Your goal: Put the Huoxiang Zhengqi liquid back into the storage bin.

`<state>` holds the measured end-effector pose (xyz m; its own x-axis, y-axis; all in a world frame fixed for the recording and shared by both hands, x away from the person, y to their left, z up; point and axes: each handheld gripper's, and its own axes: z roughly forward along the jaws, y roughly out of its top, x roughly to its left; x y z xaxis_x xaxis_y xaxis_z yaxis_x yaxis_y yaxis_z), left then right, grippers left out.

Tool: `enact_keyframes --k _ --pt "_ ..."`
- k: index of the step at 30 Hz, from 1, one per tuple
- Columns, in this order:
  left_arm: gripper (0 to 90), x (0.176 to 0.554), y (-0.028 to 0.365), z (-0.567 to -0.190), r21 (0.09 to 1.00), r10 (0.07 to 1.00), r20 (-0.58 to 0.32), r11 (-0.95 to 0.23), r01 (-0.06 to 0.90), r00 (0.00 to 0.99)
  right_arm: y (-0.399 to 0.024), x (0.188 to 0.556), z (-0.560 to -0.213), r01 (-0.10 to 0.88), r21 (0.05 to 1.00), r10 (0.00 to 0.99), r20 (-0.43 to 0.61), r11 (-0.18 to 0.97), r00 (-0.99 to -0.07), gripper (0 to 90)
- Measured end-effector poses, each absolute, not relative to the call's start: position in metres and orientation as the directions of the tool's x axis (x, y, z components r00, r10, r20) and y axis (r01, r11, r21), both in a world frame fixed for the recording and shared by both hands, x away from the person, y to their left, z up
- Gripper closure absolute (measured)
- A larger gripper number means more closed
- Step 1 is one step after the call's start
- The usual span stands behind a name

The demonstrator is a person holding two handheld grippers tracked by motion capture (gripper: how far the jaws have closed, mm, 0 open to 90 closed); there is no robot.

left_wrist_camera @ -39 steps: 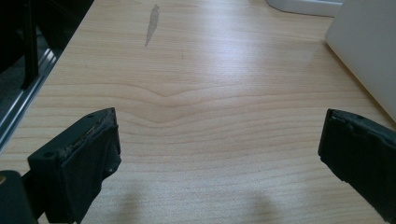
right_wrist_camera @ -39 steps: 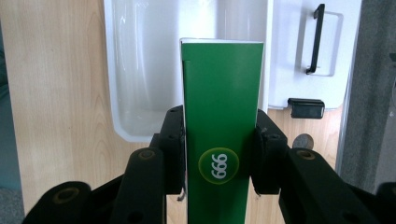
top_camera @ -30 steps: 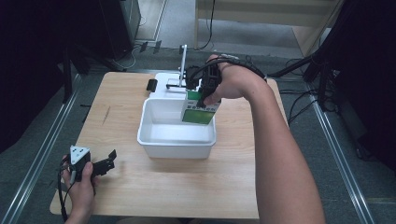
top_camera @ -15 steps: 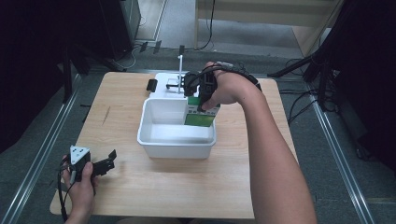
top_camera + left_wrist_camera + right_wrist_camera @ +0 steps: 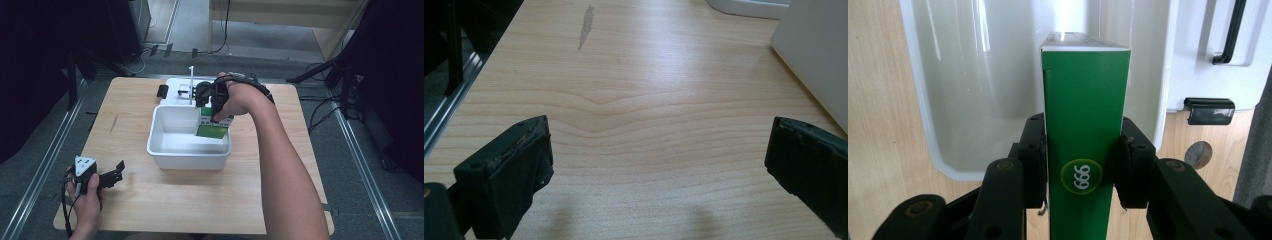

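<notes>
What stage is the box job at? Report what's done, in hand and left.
Done: the right gripper has the green box clamped between its pads. In hand: the box hangs over the white tub, partly inside. Left: set it down and let go. The left gripper sits open on the table.

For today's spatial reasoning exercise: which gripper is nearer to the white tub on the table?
Right. The right gripper holds a green box over the white tub, at its far right corner. The left gripper rests on the table off to the tub's near left, jaws open.
</notes>
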<state>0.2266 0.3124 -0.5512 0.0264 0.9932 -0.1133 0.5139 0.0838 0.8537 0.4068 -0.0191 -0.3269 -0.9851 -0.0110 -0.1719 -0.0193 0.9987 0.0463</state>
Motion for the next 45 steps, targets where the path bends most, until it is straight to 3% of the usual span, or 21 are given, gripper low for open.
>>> enact_keyframes --k 36,45 --pt "0.0 0.227 0.313 -0.551 0.852 0.992 -0.120 0.089 0.516 0.027 -0.006 0.416 -0.381 -0.026 0.009 -0.024 -0.132 1.000 -0.991 63.0" --pt "0.0 0.227 0.313 -0.551 0.850 0.992 -0.122 0.090 0.519 0.027 -0.010 0.419 -0.375 0.006 0.059 0.014 -0.146 0.998 -0.989 60.3"
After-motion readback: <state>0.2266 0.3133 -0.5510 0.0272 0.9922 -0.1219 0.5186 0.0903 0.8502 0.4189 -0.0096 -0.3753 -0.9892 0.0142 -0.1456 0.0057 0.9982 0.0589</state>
